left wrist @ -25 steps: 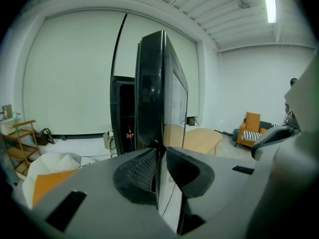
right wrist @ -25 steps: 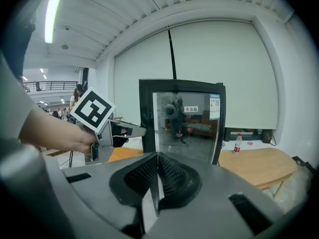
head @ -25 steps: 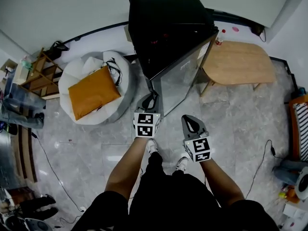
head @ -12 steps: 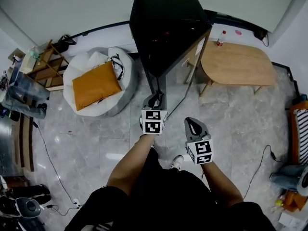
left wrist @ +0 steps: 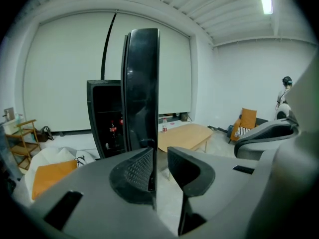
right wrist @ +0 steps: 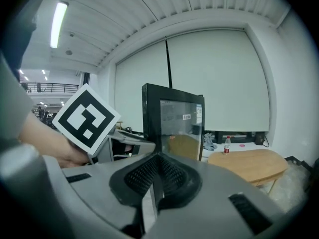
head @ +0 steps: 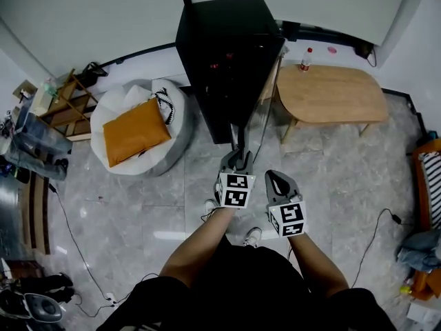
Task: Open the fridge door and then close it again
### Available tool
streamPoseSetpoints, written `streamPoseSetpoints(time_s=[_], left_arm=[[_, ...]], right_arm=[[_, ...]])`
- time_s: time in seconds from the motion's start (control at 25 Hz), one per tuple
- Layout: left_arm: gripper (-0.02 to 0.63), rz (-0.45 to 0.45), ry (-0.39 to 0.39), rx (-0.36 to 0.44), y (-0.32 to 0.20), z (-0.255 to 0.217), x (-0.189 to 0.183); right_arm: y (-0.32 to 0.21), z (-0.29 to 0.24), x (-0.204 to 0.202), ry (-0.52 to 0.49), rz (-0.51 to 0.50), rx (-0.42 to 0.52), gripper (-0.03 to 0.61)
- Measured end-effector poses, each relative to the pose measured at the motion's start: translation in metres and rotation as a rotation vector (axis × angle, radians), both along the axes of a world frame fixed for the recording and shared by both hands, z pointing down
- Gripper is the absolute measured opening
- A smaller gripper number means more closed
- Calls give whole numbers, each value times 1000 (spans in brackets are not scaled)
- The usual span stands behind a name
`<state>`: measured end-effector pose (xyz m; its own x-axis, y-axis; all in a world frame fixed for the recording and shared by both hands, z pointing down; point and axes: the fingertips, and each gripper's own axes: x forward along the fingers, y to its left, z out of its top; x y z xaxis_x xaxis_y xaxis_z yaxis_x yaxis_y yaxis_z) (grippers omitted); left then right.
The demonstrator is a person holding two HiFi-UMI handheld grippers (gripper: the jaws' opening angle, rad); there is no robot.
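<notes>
The black fridge [head: 220, 54] stands against the back wall with its glass door [head: 258, 109] swung wide open toward me. My left gripper [head: 238, 158] is at the door's free edge. In the left gripper view the door [left wrist: 142, 83] shows edge-on and its thin lip runs between the jaws of the left gripper [left wrist: 160, 166]. The left pad [left wrist: 137, 171] lies against the lip, while a narrow gap shows before the right pad. My right gripper [head: 275, 179] hangs just right of the door, shut and empty. In the right gripper view the jaws of the right gripper [right wrist: 156, 176] meet below the glass door [right wrist: 182, 128].
A wooden table [head: 331, 92] with a bottle [head: 305, 64] stands right of the fridge, close behind the open door. A white beanbag with an orange cushion [head: 138, 129] lies to the left, with a wooden shelf [head: 55, 102] beyond it. Cables trail across the tiled floor.
The door has swung further open, to the right. My left gripper went right with the door's edge, and the right gripper shifted a little.
</notes>
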<state>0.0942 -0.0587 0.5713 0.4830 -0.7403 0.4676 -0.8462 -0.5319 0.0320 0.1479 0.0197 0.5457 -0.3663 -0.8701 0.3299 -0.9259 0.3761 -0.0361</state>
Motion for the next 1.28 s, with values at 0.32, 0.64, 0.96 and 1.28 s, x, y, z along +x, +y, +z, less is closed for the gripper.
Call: streamPoseSetpoints(time_s=[0.32,0.64,0.96,1.28], left_arm=[[170,54,14,-21,16,-2,29],[187,37,46,-31,20,3,43],[209,31,56,-46,27,1,55],[216,71,52,-36,38,-2,78]], right_arm=[[17,-4,36,-4,93,6,19],[32,1,52,-6,127,-9,18],[35,0,54,5,125,11,19],[34,2,65,10,153,15,20]])
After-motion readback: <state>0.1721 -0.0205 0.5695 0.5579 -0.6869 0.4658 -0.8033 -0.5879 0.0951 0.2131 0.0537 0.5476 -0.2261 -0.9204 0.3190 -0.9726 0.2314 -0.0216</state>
